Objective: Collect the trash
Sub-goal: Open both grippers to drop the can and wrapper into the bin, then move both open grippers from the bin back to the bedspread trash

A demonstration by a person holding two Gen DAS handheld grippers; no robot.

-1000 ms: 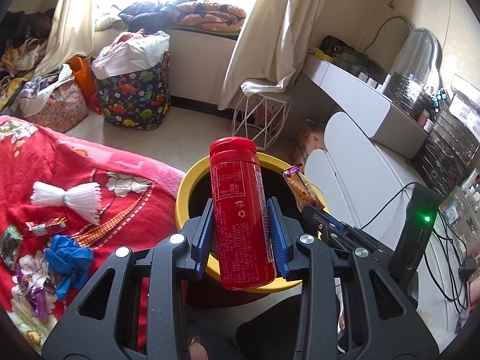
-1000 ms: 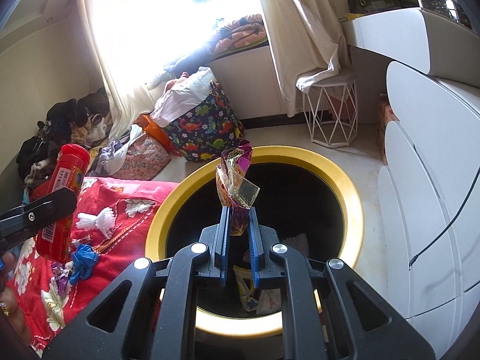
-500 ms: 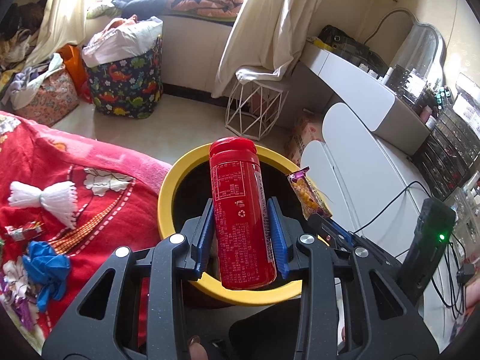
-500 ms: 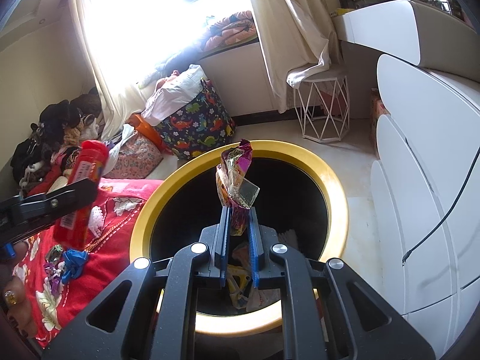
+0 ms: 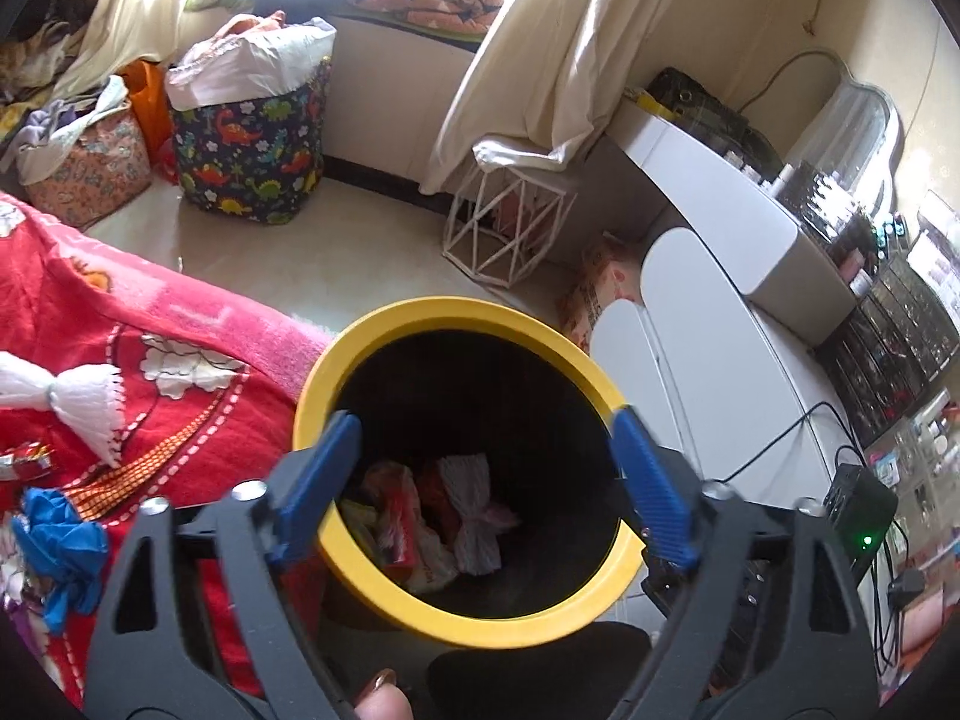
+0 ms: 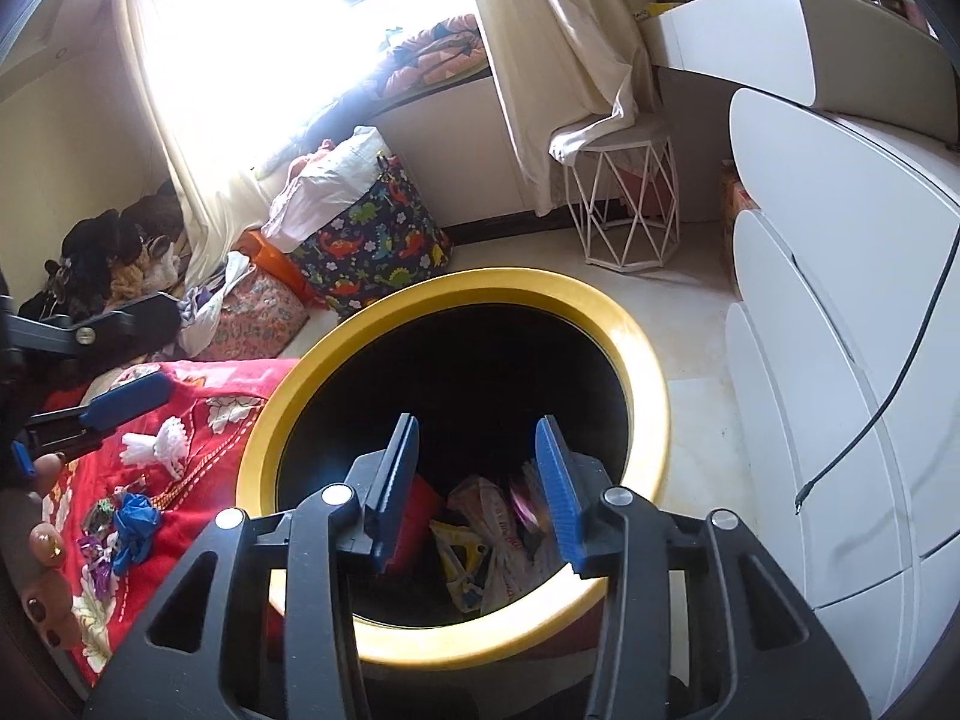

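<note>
Trash, loose pieces, two lots.

Left wrist view: yellow-rimmed bin [image 5: 360,354] stands on the floor against the bed edge, black inside. Wrappers and a crumpled white wad [image 5: 474,510] lie at the bottom. Left claw [image 5: 486,480] hangs over the mouth, jaws opening and spread wide, nothing between them. More trash lies uncollected on the red blanket [image 5: 90,312]: white tasselled bundle [image 5: 66,396], blue crumpled piece [image 5: 57,531], foil wrapper [image 5: 24,459].

Right wrist view: same bin [image 6: 648,360], seen from nearer its rim. Right claw [image 6: 477,480] is over the opening, jaws opening, part-way apart, empty; a blurred purple wrapper [image 6: 525,507] shows just below, among the bin's contents. Blanket items repeat at left: white bundle [image 6: 156,447], blue piece [image 6: 135,519].

Risks, judged: both claws crowd one bin mouth, so a careless lift could knock them together or tip the bin. On the soft blanket, the thin foil and limp blue piece may slip a pinch, or the claw may snag fabric instead.
</note>
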